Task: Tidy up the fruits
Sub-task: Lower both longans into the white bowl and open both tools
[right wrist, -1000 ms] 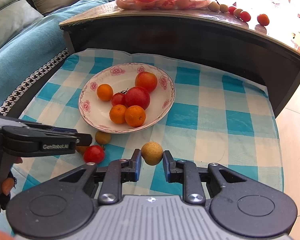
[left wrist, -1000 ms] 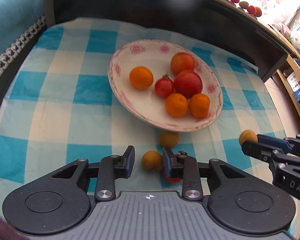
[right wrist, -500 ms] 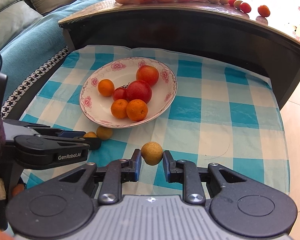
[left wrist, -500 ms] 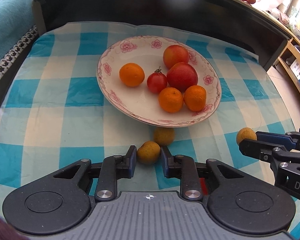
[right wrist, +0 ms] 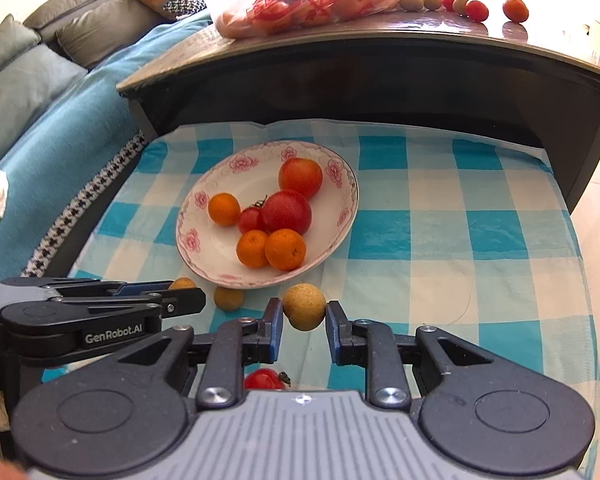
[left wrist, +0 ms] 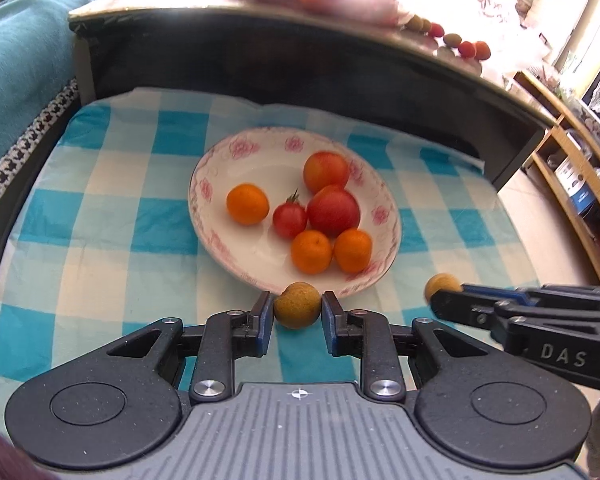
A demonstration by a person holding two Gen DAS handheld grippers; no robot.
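A flowered white plate (left wrist: 208, 216) on the blue checked cloth (left wrist: 100, 216) holds three tangerines, two big red fruits and a cherry tomato (left wrist: 289, 219). In the left wrist view my left gripper (left wrist: 297, 314) is shut on a small brown round fruit (left wrist: 297, 300), lifted just in front of the plate's near rim. My right gripper (right wrist: 305, 320) is shut on a second brown fruit (right wrist: 304, 305) above the cloth. From the right wrist view, a third brown fruit (right wrist: 229, 298) lies on the cloth by the plate (right wrist: 188, 240). A red tomato (right wrist: 265, 379) lies under the right gripper.
A dark low table (right wrist: 380, 68) rises behind the cloth, with a plastic bag of fruit (right wrist: 300, 0) and several loose small fruits on top. A teal sofa (right wrist: 60, 128) is at the left, wooden shelves (left wrist: 572, 176) at the right.
The left gripper's jaws closed on the brown fruit and lifted it off the cloth towards the plate. The right gripper kept its fruit and hardly moved.
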